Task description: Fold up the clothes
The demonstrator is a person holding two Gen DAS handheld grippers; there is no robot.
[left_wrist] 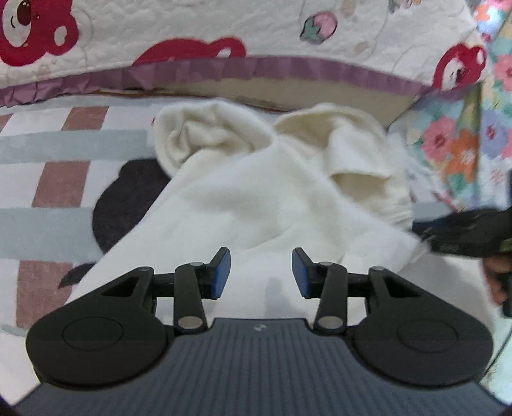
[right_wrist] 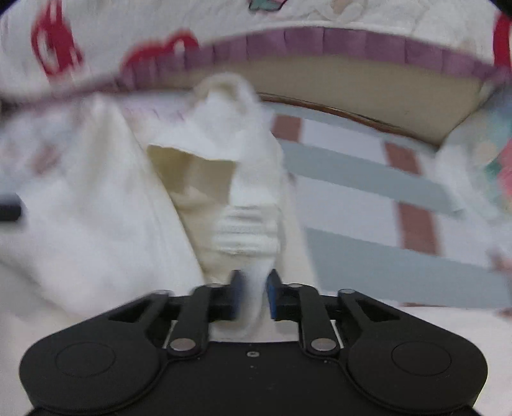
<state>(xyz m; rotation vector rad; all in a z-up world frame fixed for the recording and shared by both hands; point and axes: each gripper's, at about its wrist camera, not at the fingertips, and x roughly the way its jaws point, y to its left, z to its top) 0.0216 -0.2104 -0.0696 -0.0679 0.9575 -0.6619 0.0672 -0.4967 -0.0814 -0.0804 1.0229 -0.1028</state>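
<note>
Cream garment (left_wrist: 256, 198): heaped on striped mat (left_wrist: 48, 179), 12 o'clock of left gripper (left_wrist: 260, 275), jaws apart, empty. Right gripper (right_wrist: 254, 294): clamped on its cuff (right_wrist: 246, 233)

Cream-white fleece garment (left_wrist: 256, 198); rug (left_wrist: 48, 179) white, grey-blue and brown stripes; quilt (left_wrist: 224, 25) white, red bears, purple trim.

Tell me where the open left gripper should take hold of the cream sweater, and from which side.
Best guess: grip the sweater at its near left hem edge, coming from the left over the striped rug. That border lies flat and exposed there, while the bunched sleeves sit further back. The left gripper stands open above the cloth; the right gripper already pinches a sleeve cuff.
</note>
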